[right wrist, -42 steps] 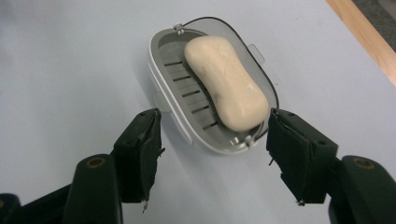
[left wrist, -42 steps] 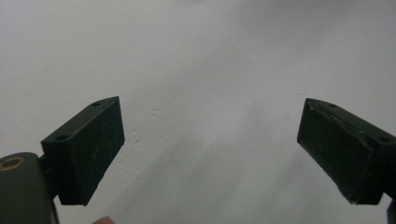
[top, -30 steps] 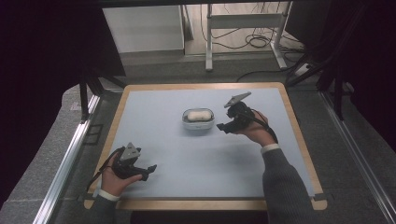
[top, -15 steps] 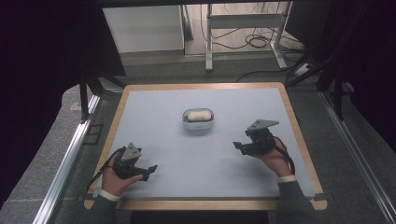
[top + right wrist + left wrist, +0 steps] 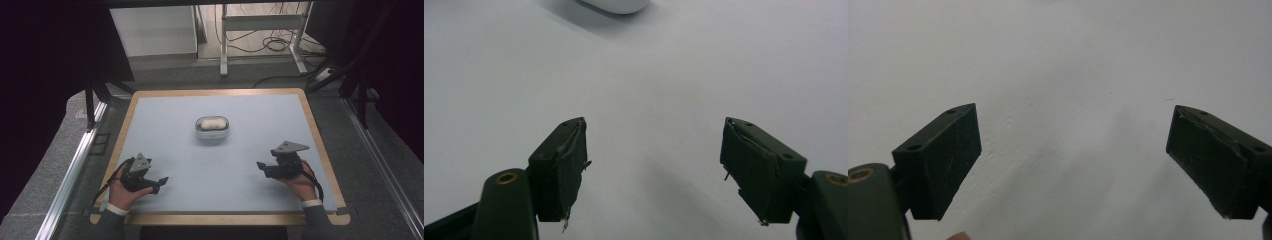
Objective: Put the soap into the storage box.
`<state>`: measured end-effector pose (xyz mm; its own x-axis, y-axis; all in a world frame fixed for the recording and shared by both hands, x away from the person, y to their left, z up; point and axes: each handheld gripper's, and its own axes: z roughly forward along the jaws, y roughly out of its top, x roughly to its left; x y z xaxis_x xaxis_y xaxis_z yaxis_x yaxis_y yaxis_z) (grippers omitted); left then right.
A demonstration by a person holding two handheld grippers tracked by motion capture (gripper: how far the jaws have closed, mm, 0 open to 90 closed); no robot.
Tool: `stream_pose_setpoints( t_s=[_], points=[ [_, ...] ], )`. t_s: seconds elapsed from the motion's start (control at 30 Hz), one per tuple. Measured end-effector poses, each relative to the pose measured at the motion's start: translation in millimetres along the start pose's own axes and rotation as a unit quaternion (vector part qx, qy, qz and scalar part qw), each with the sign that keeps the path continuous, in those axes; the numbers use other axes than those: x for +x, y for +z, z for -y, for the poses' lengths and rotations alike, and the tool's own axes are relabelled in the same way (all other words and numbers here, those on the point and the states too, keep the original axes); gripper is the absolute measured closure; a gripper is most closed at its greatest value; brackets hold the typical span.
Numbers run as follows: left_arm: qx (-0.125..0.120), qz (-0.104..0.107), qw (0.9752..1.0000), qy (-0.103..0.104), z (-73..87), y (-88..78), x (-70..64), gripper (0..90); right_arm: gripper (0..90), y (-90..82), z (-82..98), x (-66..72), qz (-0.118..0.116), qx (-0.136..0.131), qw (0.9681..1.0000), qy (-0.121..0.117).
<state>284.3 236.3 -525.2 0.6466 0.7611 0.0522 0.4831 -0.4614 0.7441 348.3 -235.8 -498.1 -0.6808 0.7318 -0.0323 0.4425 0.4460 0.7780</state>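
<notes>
Left tool (image 5: pixel 161 180) agape; right tool (image 5: pixel 261 166) agape, both empty.

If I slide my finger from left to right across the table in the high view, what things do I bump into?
Left claw → white dish in the middle → right claw.

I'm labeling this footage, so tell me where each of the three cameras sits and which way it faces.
High view: above the person's side, looking forward and down on the table; both hands, left gripper, right gripper.
Left gripper view: on the left gripper, facing bare tabletop; open jaws.
Right gripper view: on the right gripper, open jaws, facing the white dish, shared with the high view.
</notes>
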Motion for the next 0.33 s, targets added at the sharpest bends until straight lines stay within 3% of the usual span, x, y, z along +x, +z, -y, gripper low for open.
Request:
stream_pose_setpoints(
  t_s=[0.33],
  points=[
    [0.001,0.000,1.0000,-0.001,0.5,0.6,0.7,7.9,24.0,-3.2,0.0,1.0,0.013,-0.008,0.9998,-0.008]
  ],
)
